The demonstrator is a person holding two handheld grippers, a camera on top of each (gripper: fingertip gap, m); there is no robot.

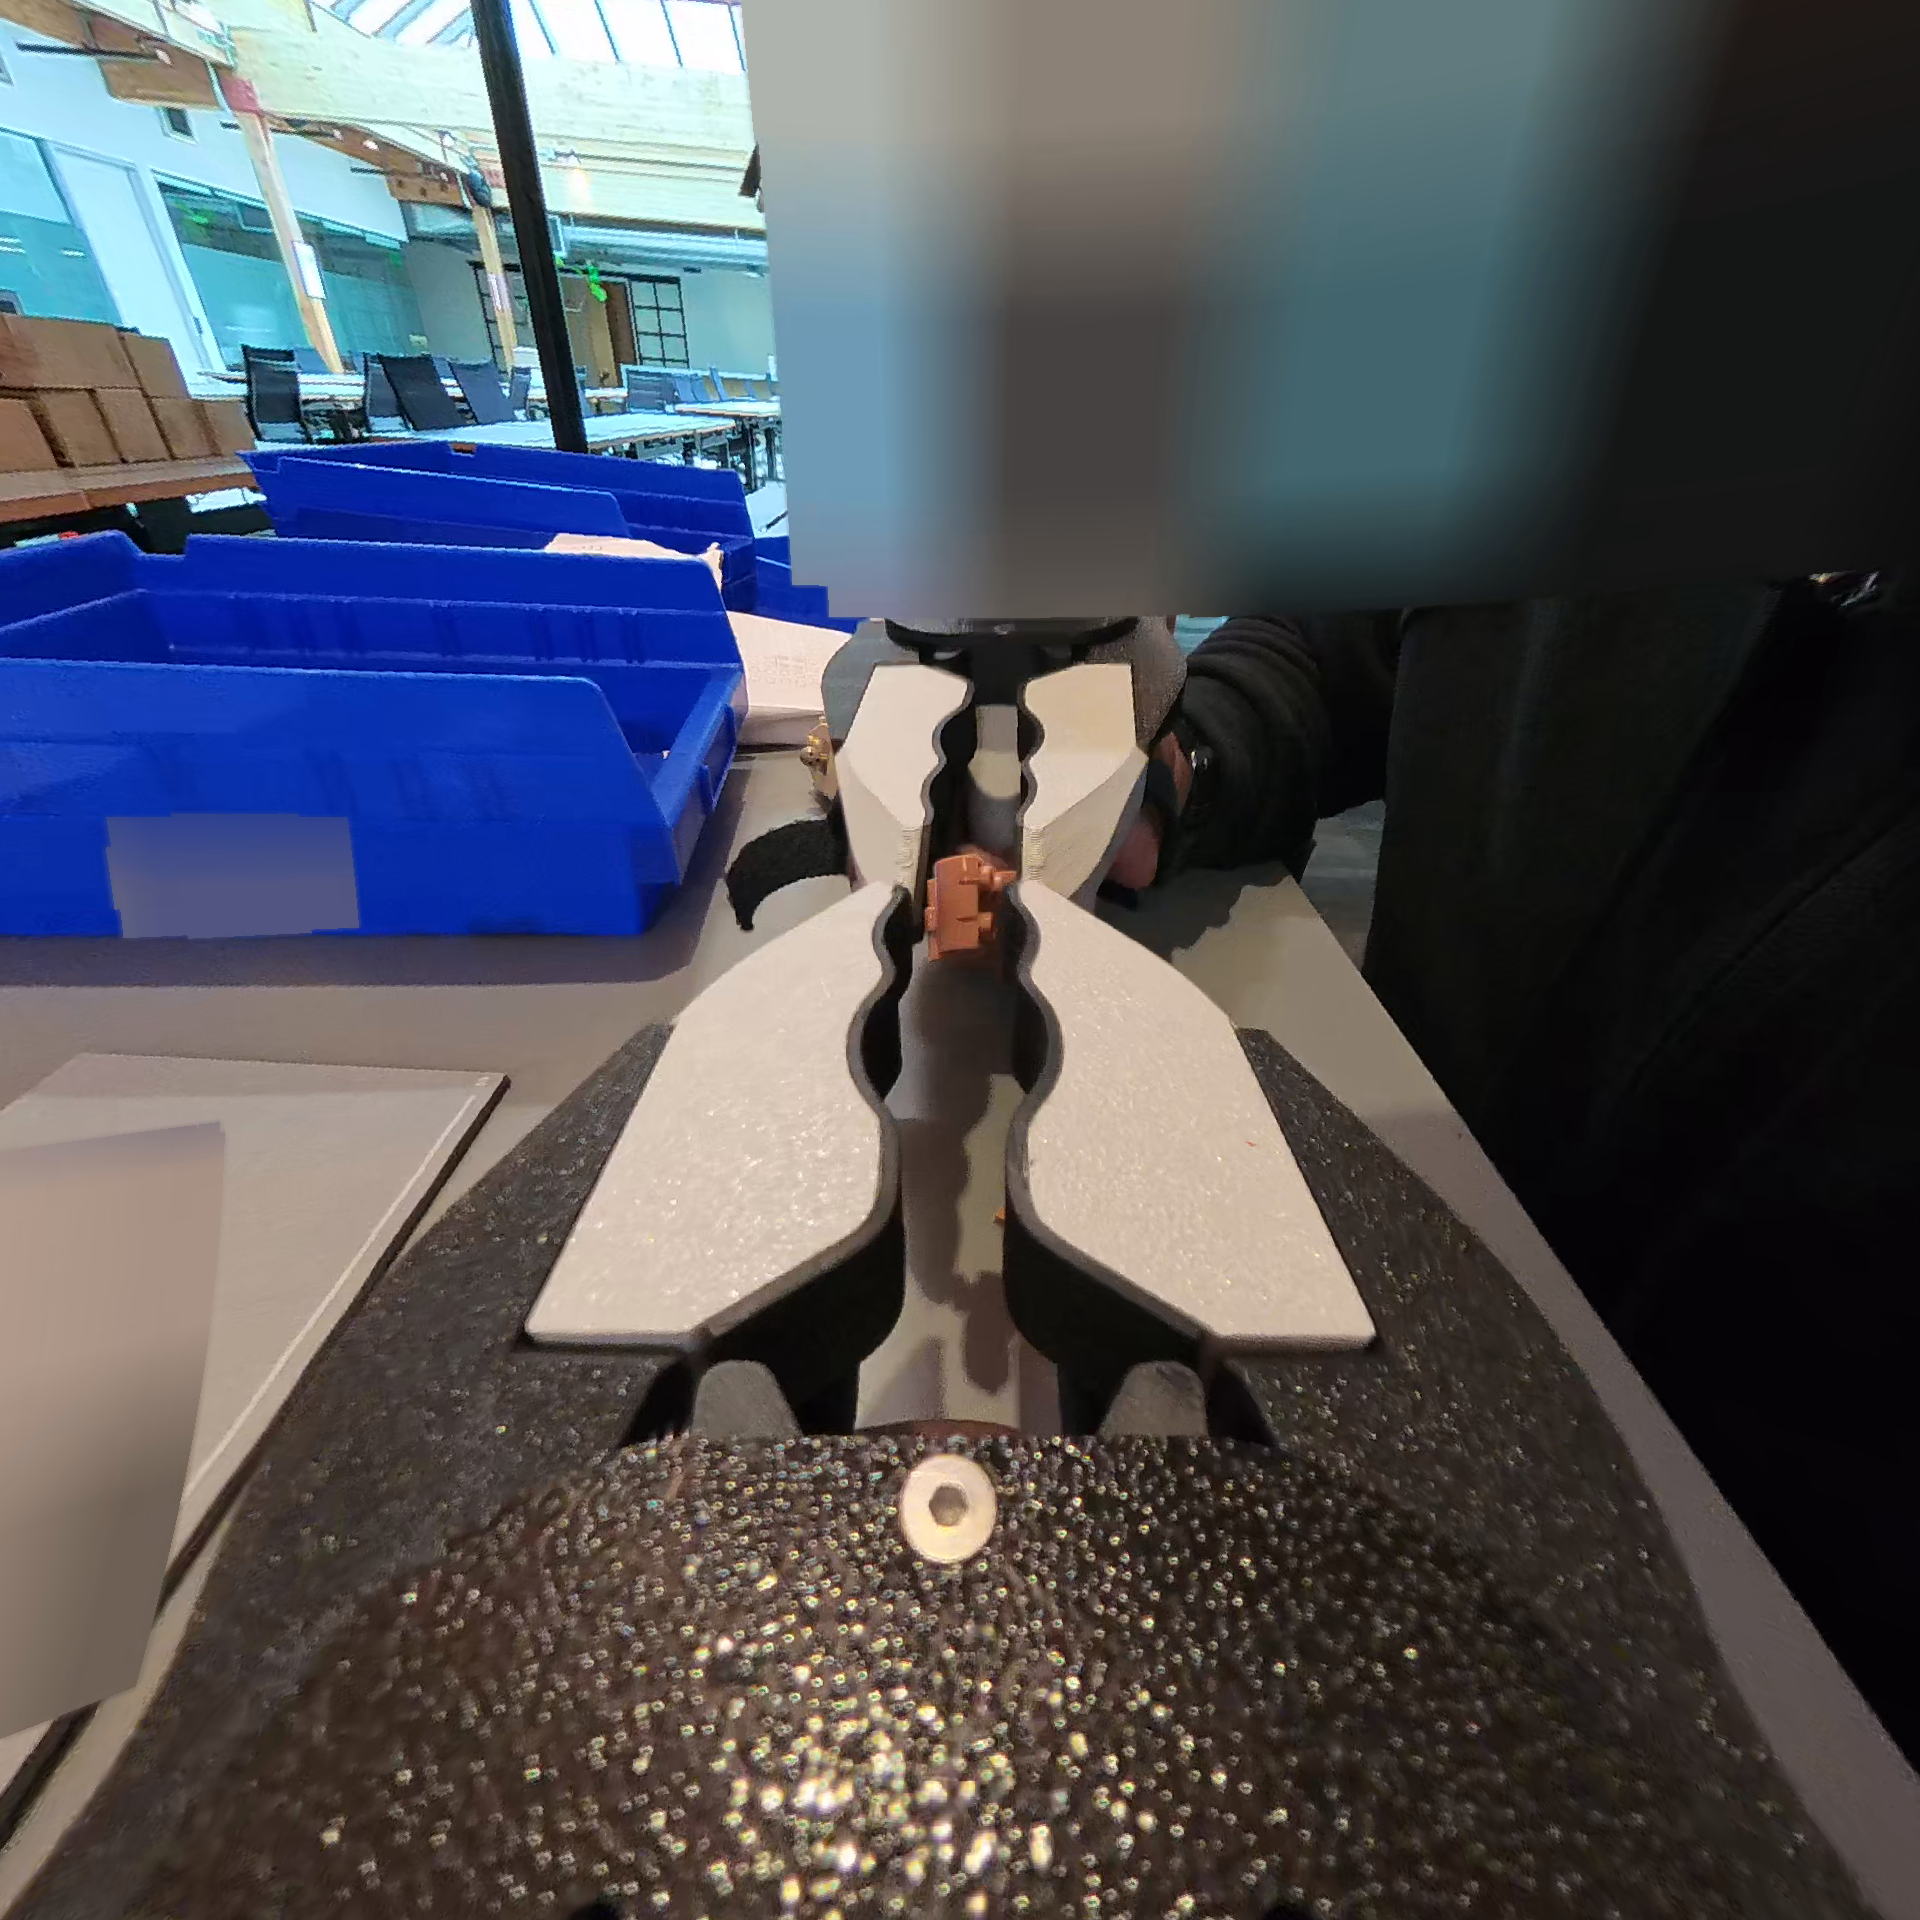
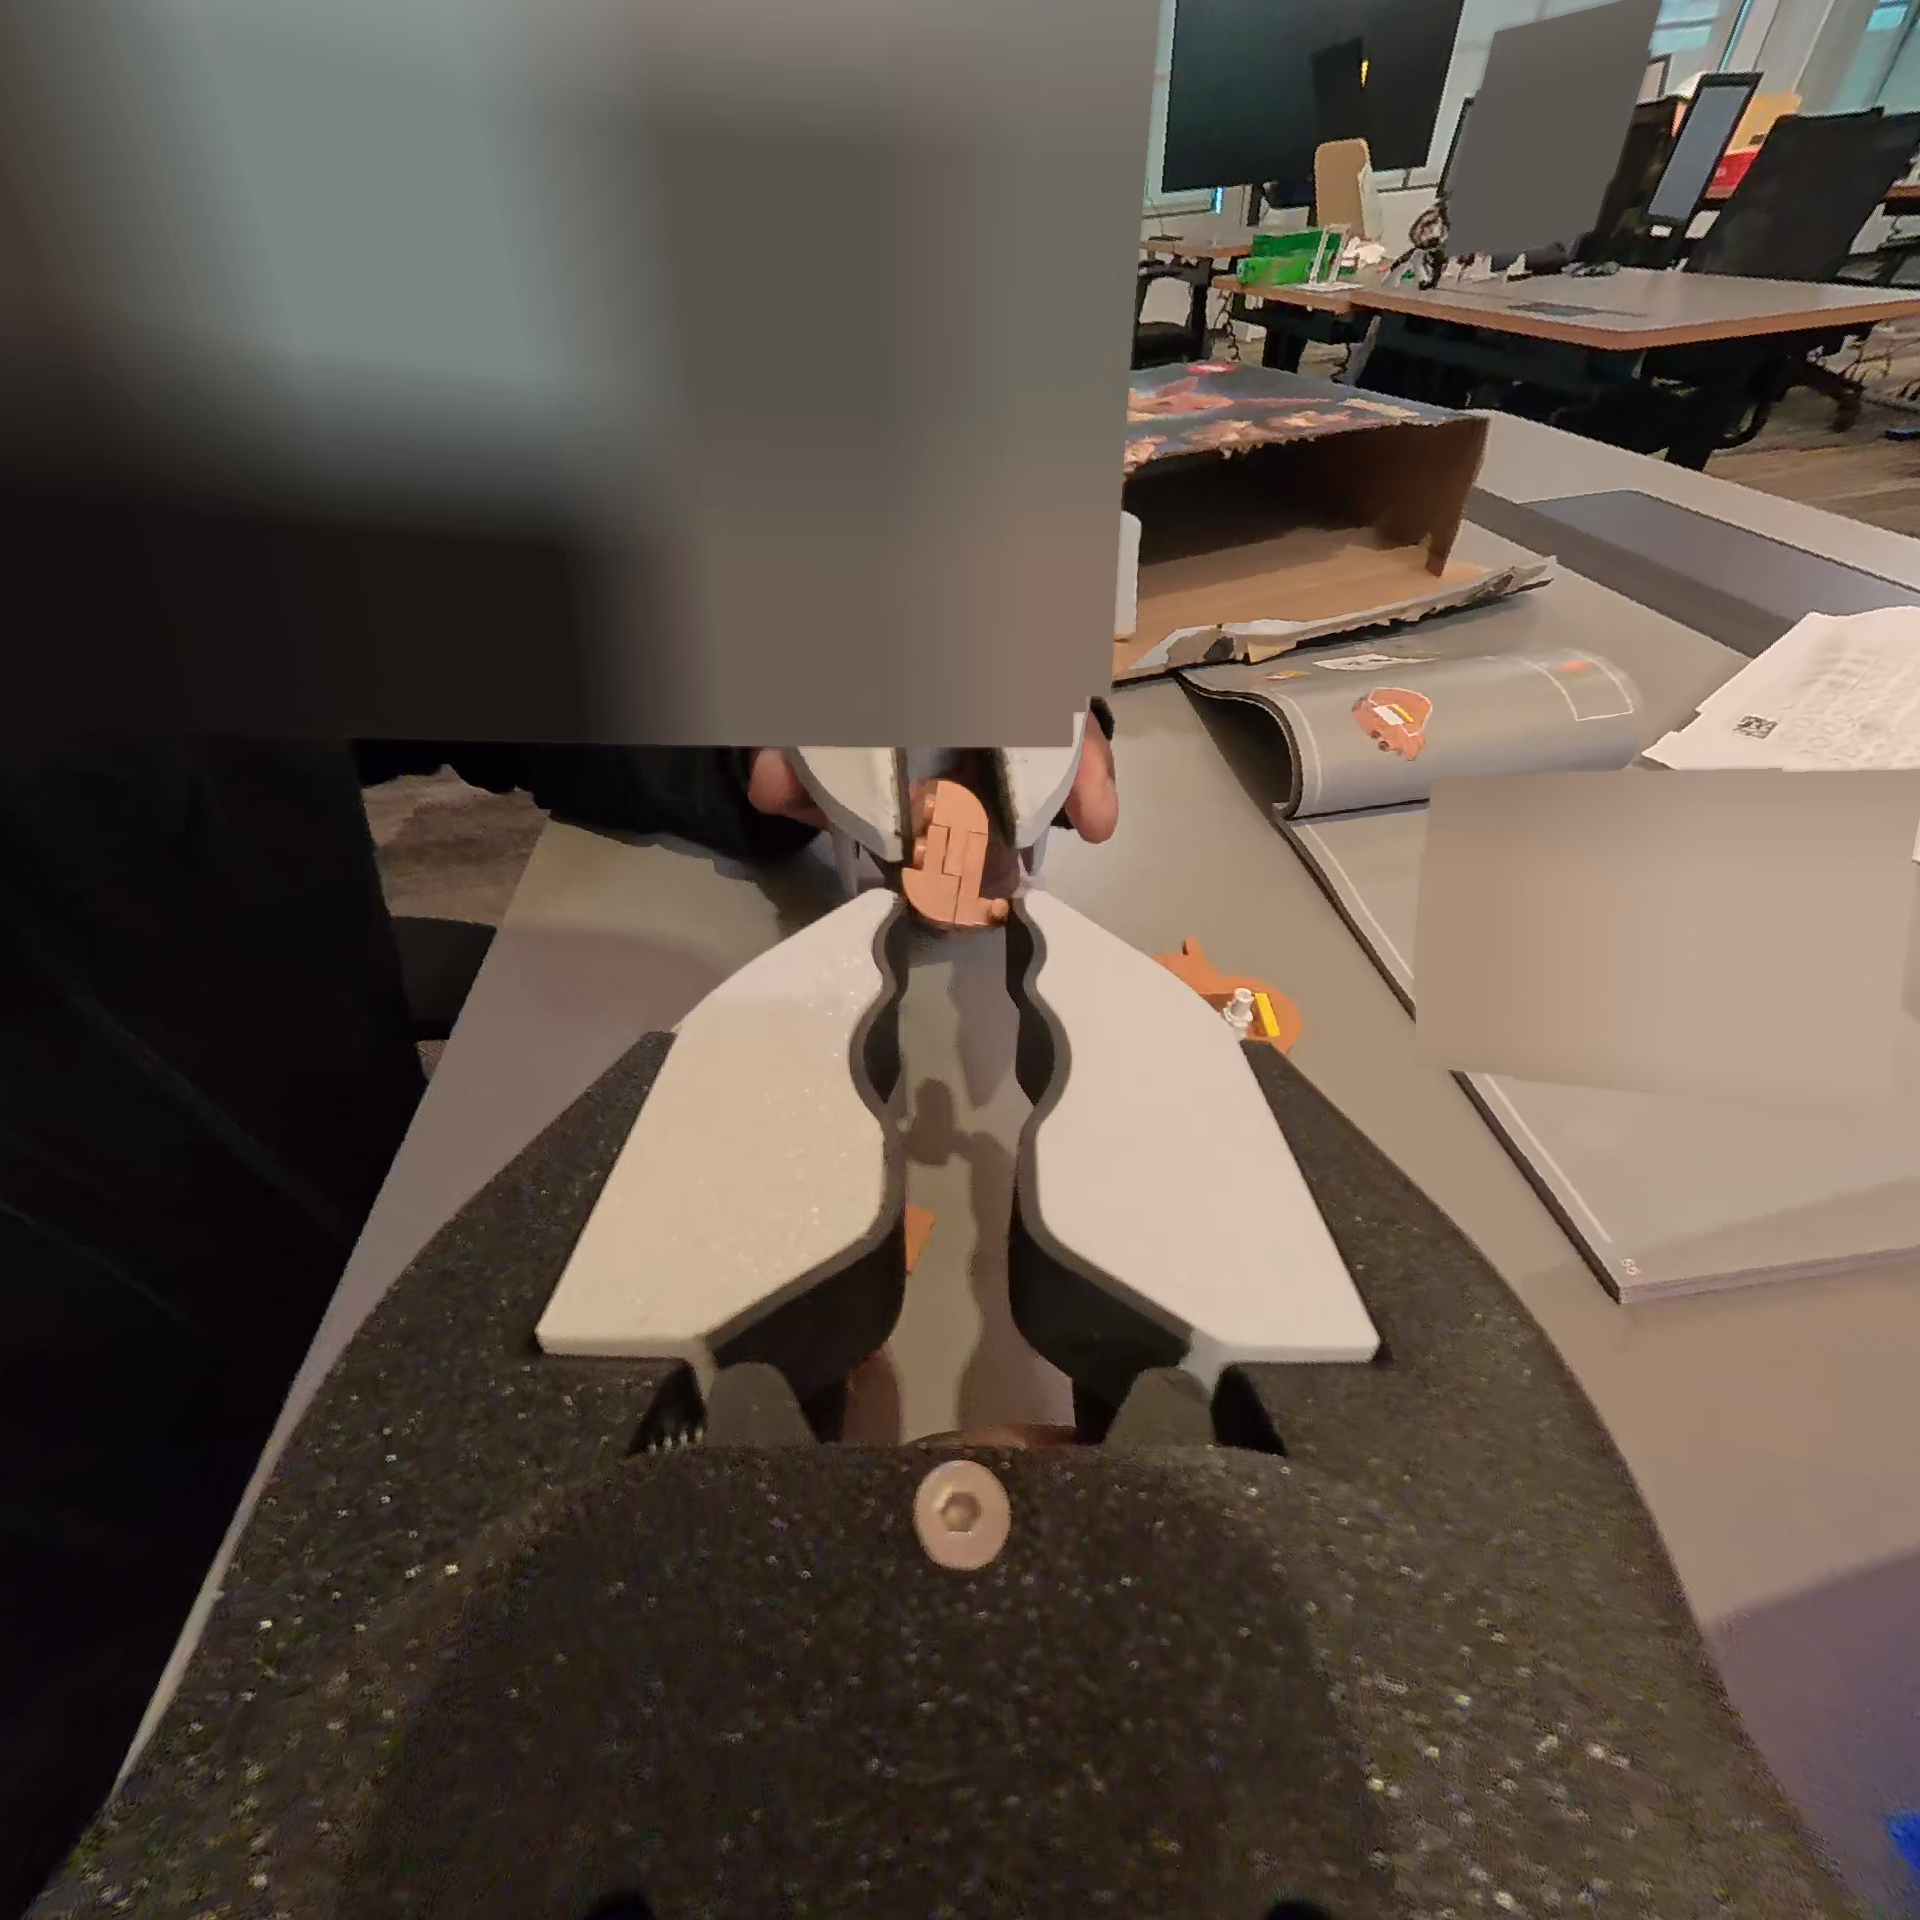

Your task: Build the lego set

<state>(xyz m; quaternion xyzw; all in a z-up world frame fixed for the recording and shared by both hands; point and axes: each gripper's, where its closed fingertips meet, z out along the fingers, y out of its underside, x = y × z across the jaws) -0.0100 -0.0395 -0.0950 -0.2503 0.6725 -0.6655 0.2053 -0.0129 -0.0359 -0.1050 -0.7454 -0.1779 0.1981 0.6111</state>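
Observation:
A small orange-brown brick assembly hangs above the grey table, between two grippers that meet tip to tip. My left gripper has its fingertips closed on the near end of the piece. My right gripper faces it from the far side, and its dark pad lies against the piece. In the right wrist view the piece shows a rounded flat face with a small knob. My right gripper pinches its lower end, and the left gripper clasps it from behind. A hand in a dark sleeve holds the right gripper.
Blue bins stand at the left, with a grey board in front of them. A second brown brick assembly lies on the table to the right. Behind it are an open booklet, a torn cardboard box and papers. A person in dark clothes stands at the table edge. Both grippers' tips are close together, under 4 cm apart.

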